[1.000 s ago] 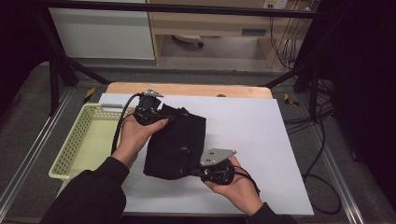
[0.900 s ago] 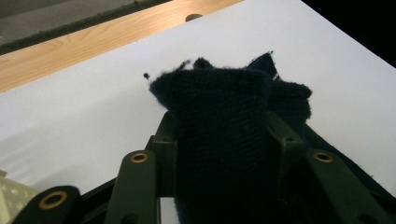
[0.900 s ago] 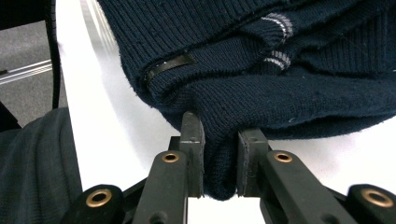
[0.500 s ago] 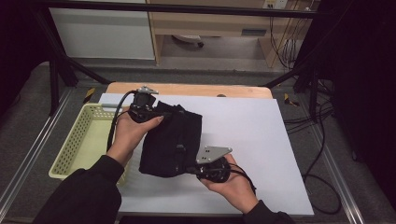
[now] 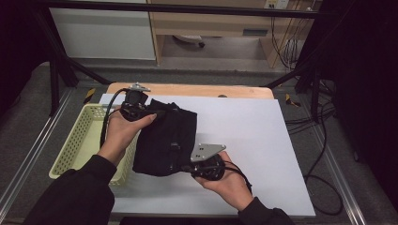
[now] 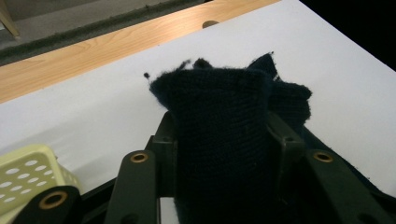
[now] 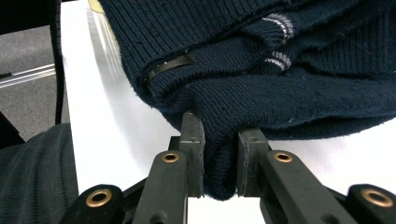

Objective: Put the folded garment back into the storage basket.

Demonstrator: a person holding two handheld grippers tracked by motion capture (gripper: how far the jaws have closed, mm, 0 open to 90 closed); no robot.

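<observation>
Both grippers, left (image 5: pixel 141 110) and right (image 5: pixel 195 166), clamped folded navy knit sweater (image 5: pixel 164 138); pale yellow perforated plastic basket (image 5: pixel 75 140) touched sweater's left edge.

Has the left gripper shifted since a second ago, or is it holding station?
Yes. The left gripper, shut on the dark knit garment, has drifted left toward the yellow basket and slightly toward the table's wooden far edge.

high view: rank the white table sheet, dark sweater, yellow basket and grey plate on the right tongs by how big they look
1. white table sheet
2. dark sweater
3. yellow basket, partly hidden by the arm, so unsure against the sweater
4. grey plate
</observation>
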